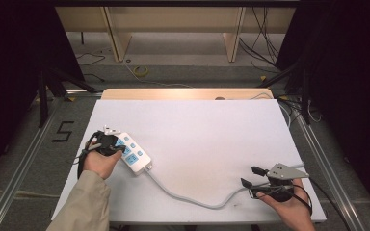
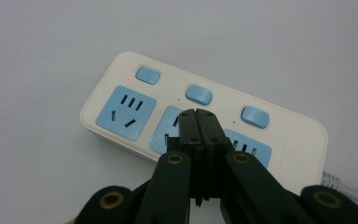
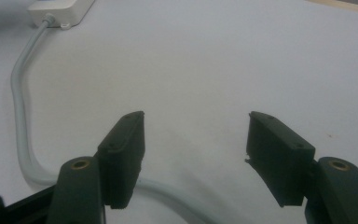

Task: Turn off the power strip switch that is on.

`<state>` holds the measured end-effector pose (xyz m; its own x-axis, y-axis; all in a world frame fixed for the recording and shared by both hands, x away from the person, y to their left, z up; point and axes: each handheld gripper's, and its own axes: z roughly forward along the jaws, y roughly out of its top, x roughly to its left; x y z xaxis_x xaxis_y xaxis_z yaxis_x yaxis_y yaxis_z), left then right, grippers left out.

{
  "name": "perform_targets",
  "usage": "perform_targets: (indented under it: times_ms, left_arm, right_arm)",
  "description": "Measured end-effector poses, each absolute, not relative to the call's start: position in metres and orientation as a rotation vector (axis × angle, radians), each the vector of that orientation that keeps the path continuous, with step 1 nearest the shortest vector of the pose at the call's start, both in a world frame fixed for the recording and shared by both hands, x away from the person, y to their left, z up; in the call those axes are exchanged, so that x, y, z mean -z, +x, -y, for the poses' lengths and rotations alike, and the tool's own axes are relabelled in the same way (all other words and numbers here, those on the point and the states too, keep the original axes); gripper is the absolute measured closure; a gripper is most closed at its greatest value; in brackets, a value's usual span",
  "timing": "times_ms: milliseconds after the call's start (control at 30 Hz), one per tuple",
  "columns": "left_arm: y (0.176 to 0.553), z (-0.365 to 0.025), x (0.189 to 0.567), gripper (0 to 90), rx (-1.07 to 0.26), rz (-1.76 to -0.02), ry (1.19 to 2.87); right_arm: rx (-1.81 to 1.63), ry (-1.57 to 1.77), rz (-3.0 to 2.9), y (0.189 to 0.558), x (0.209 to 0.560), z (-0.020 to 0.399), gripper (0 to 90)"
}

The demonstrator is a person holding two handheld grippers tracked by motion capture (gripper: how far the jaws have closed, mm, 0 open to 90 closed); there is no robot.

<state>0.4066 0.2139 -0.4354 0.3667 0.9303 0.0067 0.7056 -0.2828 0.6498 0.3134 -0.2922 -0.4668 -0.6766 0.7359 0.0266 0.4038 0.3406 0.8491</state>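
Note:
A white power strip with blue sockets and blue buttons lies at the left of the white table. In the left gripper view the power strip has a small red light lit beside its first button. My left gripper is shut with nothing between its jaws, and its tips hover over the strip's middle socket. From above, the left gripper sits at the strip's left end. A grey cable runs from the strip toward the right. My right gripper stands open above that cable; the right gripper is near the front right.
The white table top has a wooden strip along its far edge. Beyond it are wooden frame legs, loose wires on the floor and black stands at both sides. A "5" is marked on the floor at the left.

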Motion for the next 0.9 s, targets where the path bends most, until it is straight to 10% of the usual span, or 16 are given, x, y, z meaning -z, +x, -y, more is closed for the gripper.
perform_targets:
  times_ms: [900]
  left_arm:
    - [0.419,-0.21,0.436,89.8,-0.526,-1.418,2.1]
  right_arm:
    - [-1.264,1.01,-2.245,0.313,0.467,0.293,38.0]
